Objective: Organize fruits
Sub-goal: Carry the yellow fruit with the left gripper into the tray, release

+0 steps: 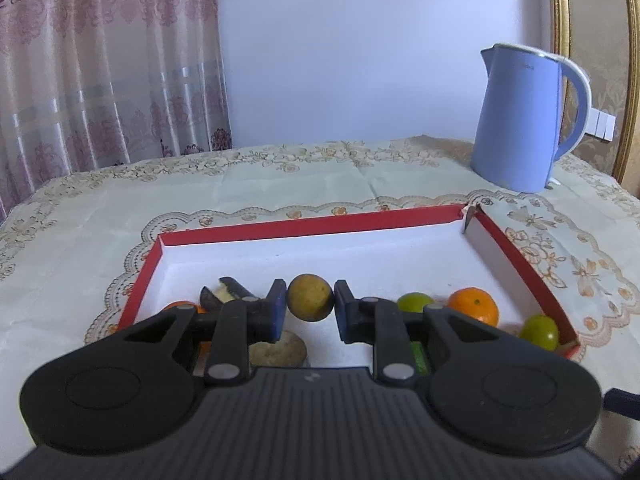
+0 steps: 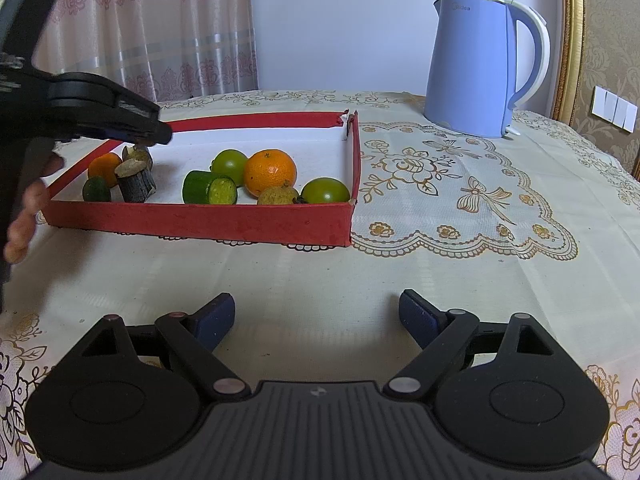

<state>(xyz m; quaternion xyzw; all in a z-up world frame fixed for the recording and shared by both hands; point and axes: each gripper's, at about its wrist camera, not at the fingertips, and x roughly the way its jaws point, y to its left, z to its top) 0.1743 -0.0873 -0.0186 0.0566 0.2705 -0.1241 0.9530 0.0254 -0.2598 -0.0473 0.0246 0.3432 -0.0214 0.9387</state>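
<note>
Yellow-brown round fruit [image 1: 311, 298] pinched aloft over red tray [image 1: 304, 225]; oranges, green fruits lie inside.

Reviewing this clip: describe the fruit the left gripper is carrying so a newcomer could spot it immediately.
Start at the red-walled tray with the white floor, in front of the blue kettle. Above its near half, the left gripper has its jaws shut on a small round fruit. It is dull yellow-brown and speckled, unlike the glossy green fruits and the orange mandarin beside it.

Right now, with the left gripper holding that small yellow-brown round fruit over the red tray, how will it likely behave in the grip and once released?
The round fruit looks firm, keeping its shape between the left gripper pads. Pinched only at its sides, it might slip. Released in the red tray, it will probably roll.
</note>
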